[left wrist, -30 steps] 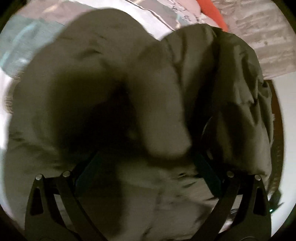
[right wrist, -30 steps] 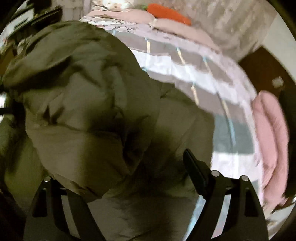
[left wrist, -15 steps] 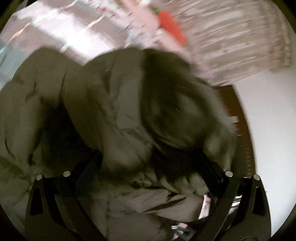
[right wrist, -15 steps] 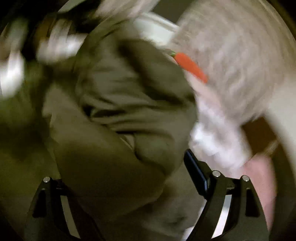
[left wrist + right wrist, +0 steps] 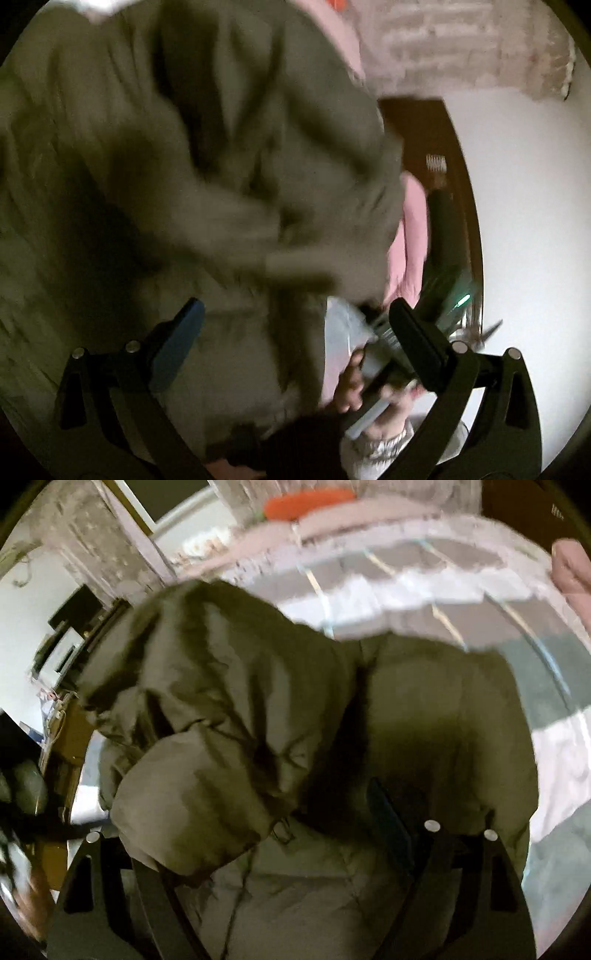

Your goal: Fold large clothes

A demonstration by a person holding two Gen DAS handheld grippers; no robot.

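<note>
Item: olive padded jacket point(image 5: 369, 720), bunched on striped bed point(image 5: 424, 587), mid-fold. Left hand-held gripper point(image 5: 295, 332) spread, empty; right hand-held gripper point(image 5: 266, 842) spread wide around a sleeve. Next likely needs flattening the bulk.

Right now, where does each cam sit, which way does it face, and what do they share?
Left wrist: on the left gripper, angled down at the olive jacket; open jaws, and a hand gripping the other tool.
Right wrist: on the right gripper, angled down at the jacket on the striped bedspread; wide jaws.
Shared: jacket, orange cushion.
</note>
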